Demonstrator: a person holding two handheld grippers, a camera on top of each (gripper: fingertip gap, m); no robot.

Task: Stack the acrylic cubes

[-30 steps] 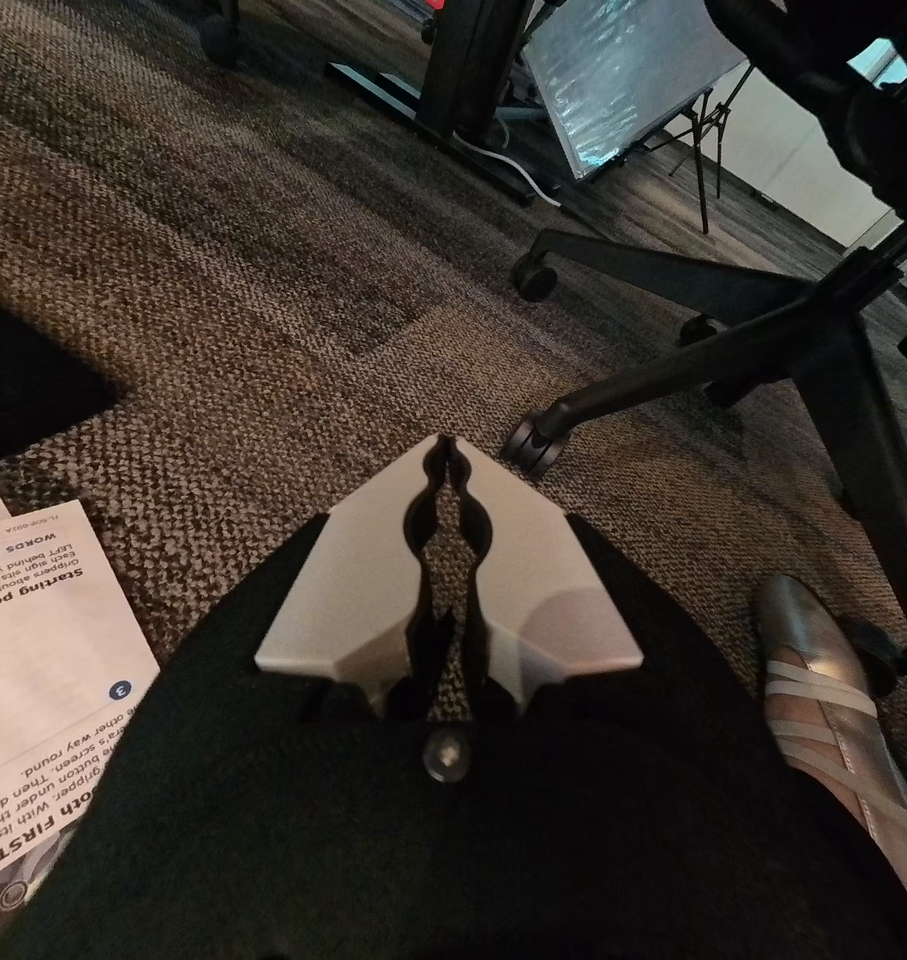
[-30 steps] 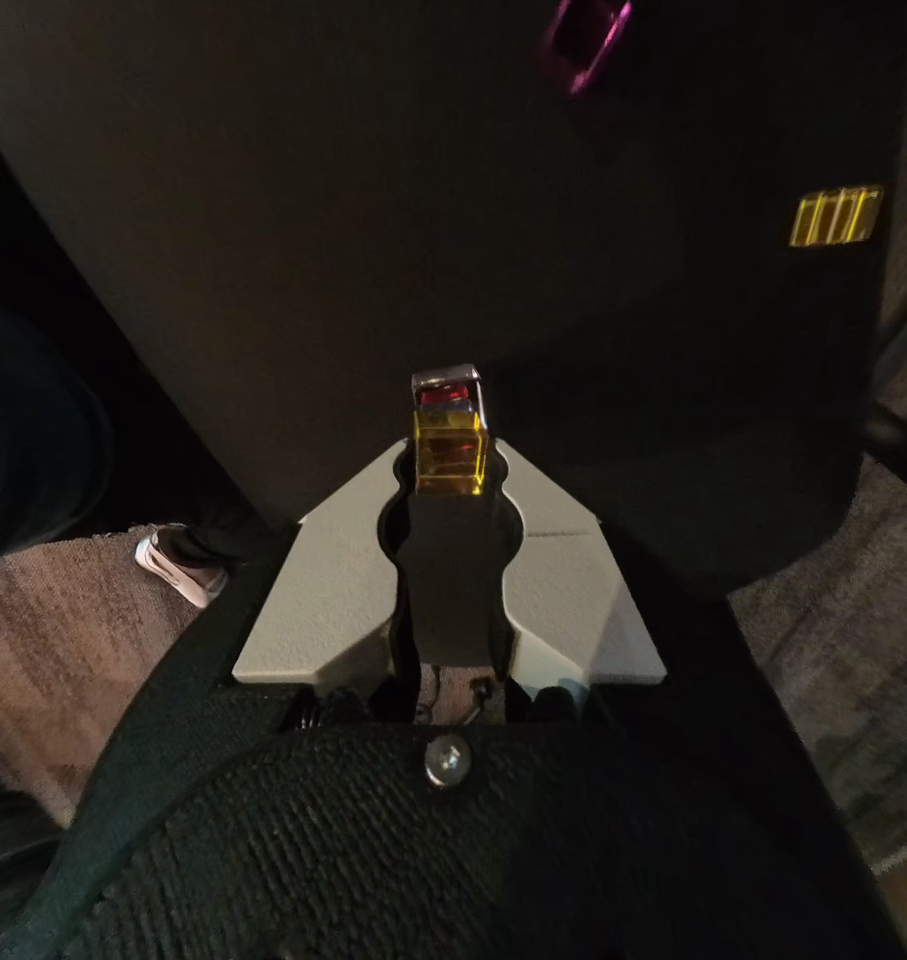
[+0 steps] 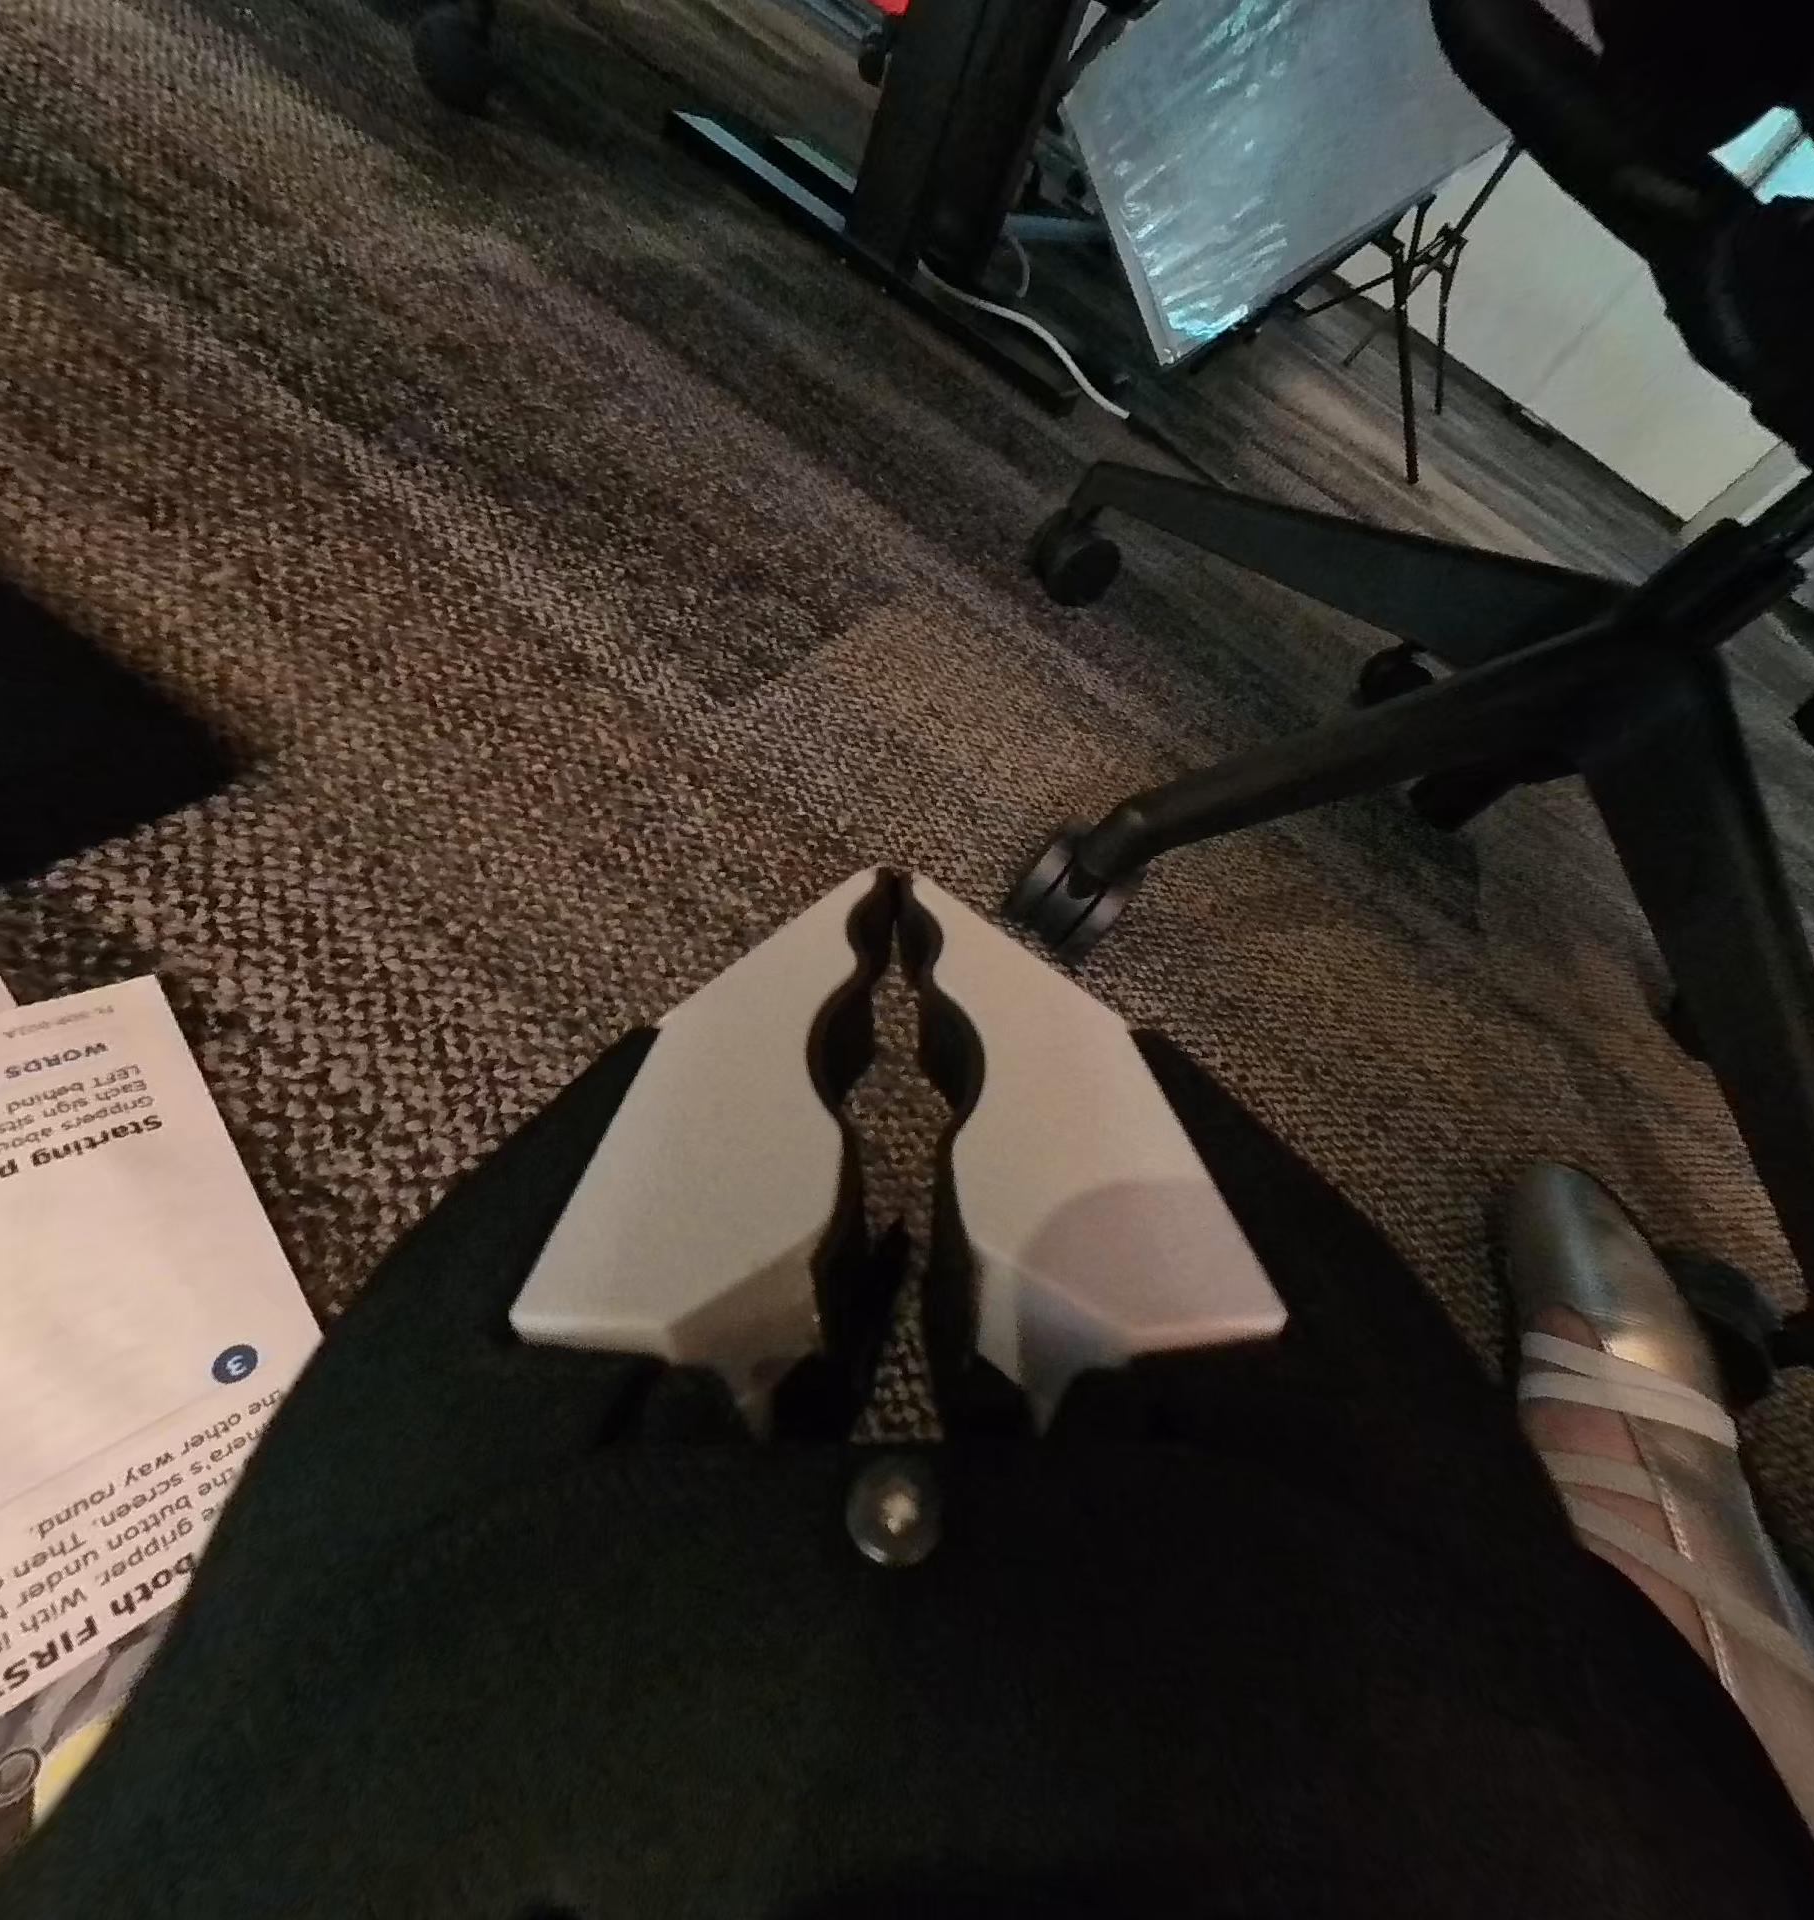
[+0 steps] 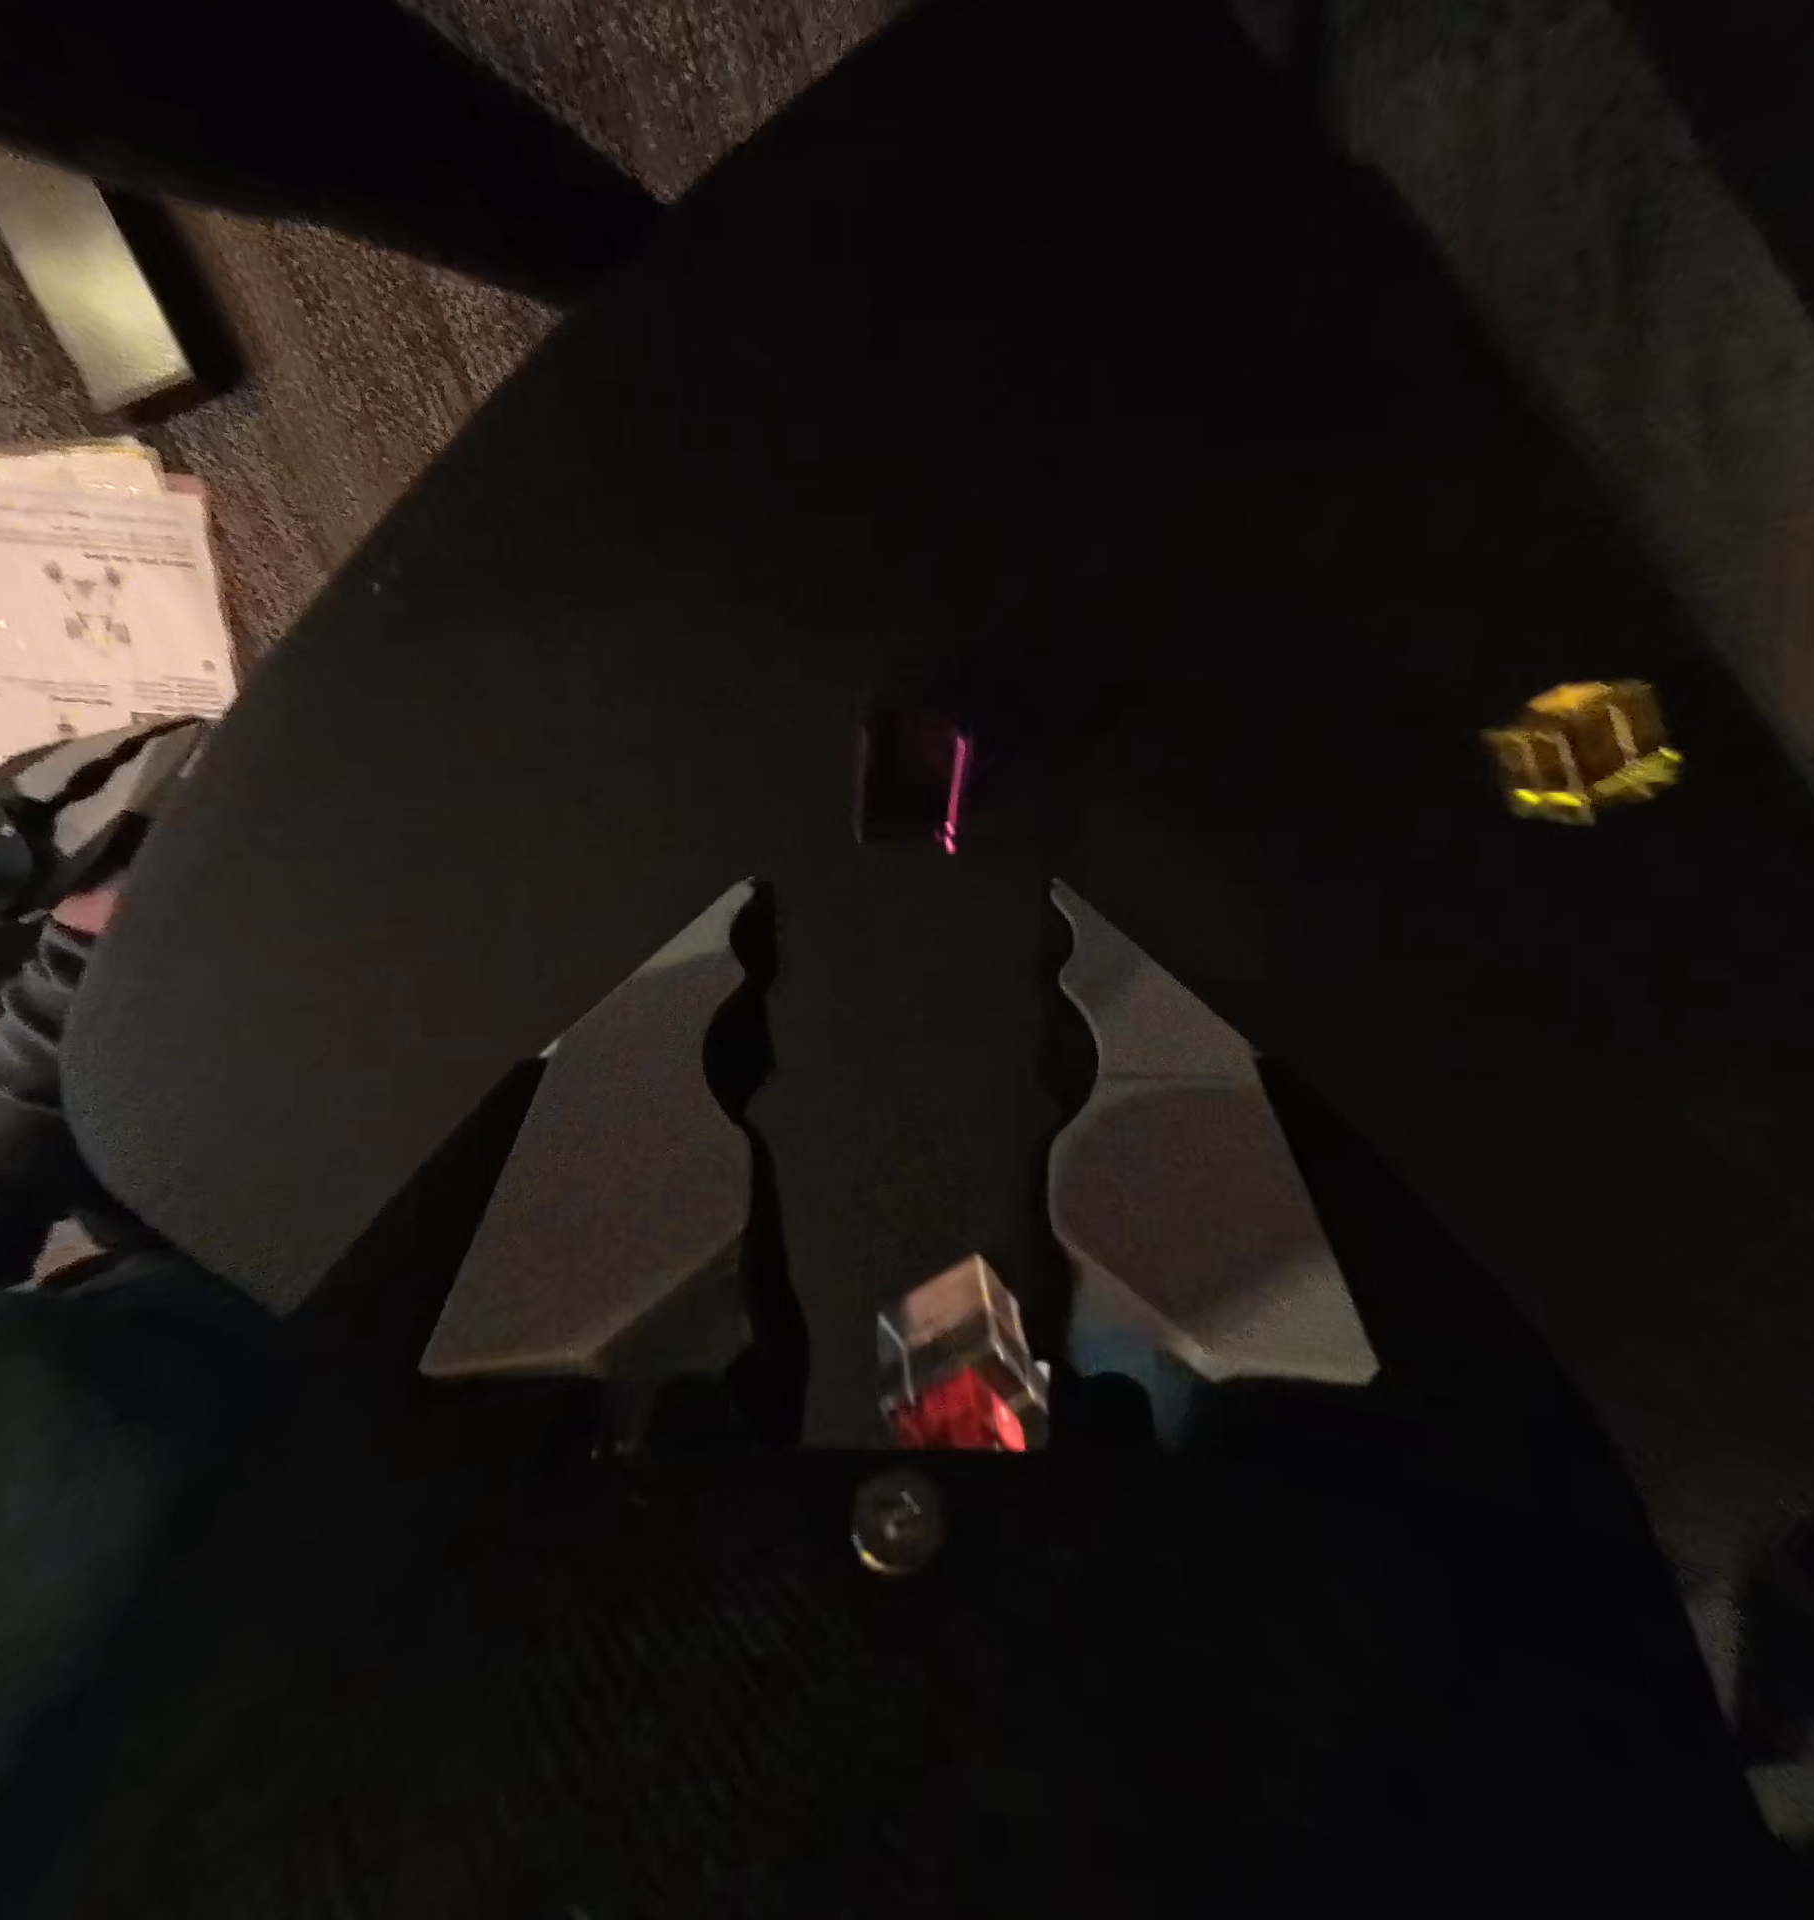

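1. The left hand-held gripper (image 3: 895, 883) hung over carpet (image 3: 467, 623) with its tips together on nothing, beside a chair caster (image 3: 1074, 904).
2. The right hand-held gripper (image 4: 903, 894) stood apart above a dark surface (image 4: 570, 727); a clear-and-red block (image 4: 960, 1366) lay far back between its fingers, contact unclear.
3. A purple block (image 4: 918, 774) lay just ahead; a yellow one (image 4: 1583, 753) sat well right.

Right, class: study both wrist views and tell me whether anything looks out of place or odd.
Yes. In the right wrist view, a clear cube with a red inside lies far back between the wide-open right gripper fingers, near their base and away from the tips. A translucent yellow block lies tilted on the dark surface. The left gripper is shut on nothing.
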